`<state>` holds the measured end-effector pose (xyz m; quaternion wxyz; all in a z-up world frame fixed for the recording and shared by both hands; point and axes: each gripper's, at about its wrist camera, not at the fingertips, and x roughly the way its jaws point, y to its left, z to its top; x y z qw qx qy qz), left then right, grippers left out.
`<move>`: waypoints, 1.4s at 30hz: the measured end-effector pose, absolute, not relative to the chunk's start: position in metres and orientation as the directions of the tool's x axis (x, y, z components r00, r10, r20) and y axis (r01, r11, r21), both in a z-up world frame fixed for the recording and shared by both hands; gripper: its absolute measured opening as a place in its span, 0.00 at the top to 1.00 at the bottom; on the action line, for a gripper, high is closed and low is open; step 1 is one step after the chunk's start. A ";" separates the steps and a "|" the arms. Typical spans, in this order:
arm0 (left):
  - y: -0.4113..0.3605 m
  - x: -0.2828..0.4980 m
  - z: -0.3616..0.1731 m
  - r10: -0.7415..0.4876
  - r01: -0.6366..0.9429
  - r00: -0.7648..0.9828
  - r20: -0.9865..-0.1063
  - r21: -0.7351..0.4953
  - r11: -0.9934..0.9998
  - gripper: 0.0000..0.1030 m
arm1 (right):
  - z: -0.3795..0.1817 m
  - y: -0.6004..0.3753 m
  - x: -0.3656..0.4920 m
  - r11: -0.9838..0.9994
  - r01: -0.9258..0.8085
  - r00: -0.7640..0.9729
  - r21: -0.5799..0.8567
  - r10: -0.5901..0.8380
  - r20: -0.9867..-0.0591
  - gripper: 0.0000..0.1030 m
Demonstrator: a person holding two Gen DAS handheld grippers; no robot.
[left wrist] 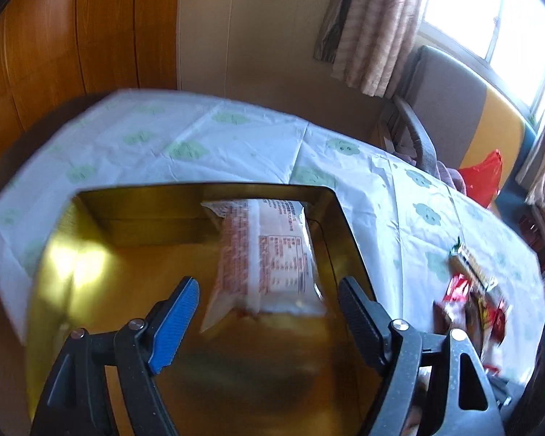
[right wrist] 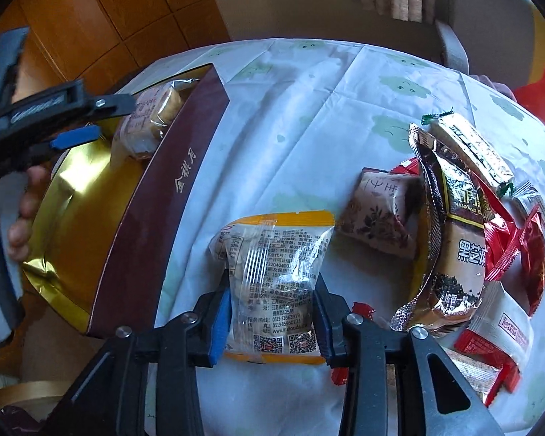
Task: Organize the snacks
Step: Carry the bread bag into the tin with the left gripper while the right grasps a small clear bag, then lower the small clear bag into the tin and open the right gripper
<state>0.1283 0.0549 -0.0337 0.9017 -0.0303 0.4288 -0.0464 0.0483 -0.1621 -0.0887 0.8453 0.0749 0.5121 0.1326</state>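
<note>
A gold-lined box [left wrist: 101, 214] with maroon outer walls [right wrist: 156, 196] stands on the table. One clear-wrapped snack packet [left wrist: 269, 254] lies inside it against the right wall; it also shows in the right wrist view [right wrist: 152, 116]. My left gripper [left wrist: 269, 290] is open and empty, hovering over the box just short of that packet. My right gripper [right wrist: 272, 290] is shut on a yellow-edged clear snack packet [right wrist: 272, 254], holding it to the right of the box. A pile of several wrapped snacks [right wrist: 454, 210] lies on the cloth further right.
The table has a white cloth with green cloud prints [right wrist: 309, 109]. A red plastic bag [left wrist: 483, 178] and a chair [left wrist: 450, 109] are at the far right edge. A wooden wall [left wrist: 72, 36] stands behind the table, and a curtained window [left wrist: 490, 18] to the right.
</note>
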 end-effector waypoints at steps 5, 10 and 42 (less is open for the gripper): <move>0.054 0.086 -0.008 -0.036 0.048 0.725 -0.688 -0.003 0.999 0.22 | -0.089 -0.163 0.048 0.958 -0.130 0.448 0.257 0.288 -0.847 0.61; 0.063 0.061 0.004 -0.017 0.016 0.754 -0.657 -0.007 1.000 0.22 | -0.089 -0.161 0.046 0.961 -0.125 0.463 0.246 0.276 -0.842 0.61; 0.105 0.028 -0.016 0.089 -0.102 0.715 -0.693 0.023 0.994 0.27 | -0.055 -0.155 0.029 0.980 -0.065 0.593 0.189 0.190 -0.782 0.64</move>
